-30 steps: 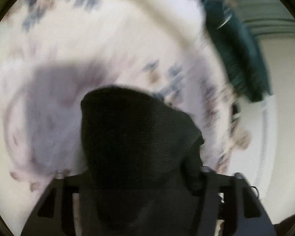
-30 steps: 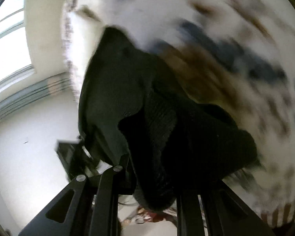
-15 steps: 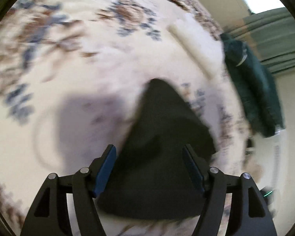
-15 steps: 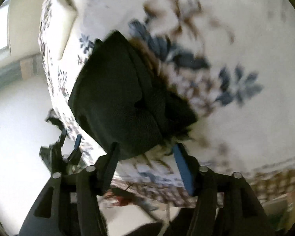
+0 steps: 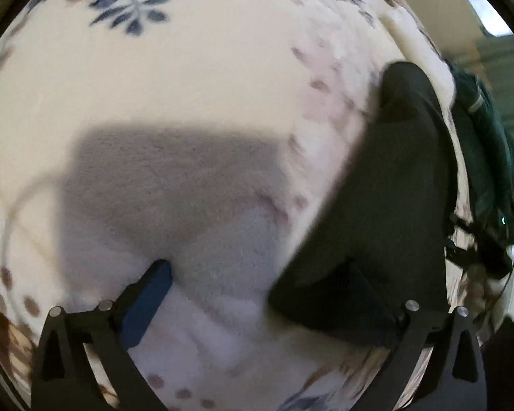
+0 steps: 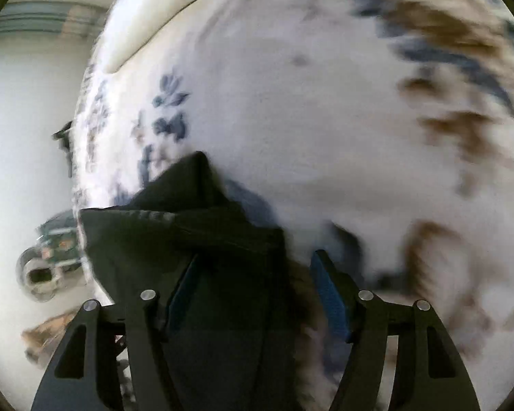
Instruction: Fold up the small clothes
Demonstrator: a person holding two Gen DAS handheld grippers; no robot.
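Black knit garment (image 5: 387,212), fleecy floral blanket (image 5: 195,68)

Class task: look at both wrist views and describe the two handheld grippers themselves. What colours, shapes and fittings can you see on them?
Both look alike. The left gripper and right gripper have black angular fingers with slot-shaped cutouts near the base and round silver pins at the joints. Each finger ends in a flat blue pad. No cables, markings or sleeves are visible.

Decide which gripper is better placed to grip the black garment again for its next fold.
Probably the right gripper: the black garment lies between its open jaws; beside the left gripper it lies off to one side.
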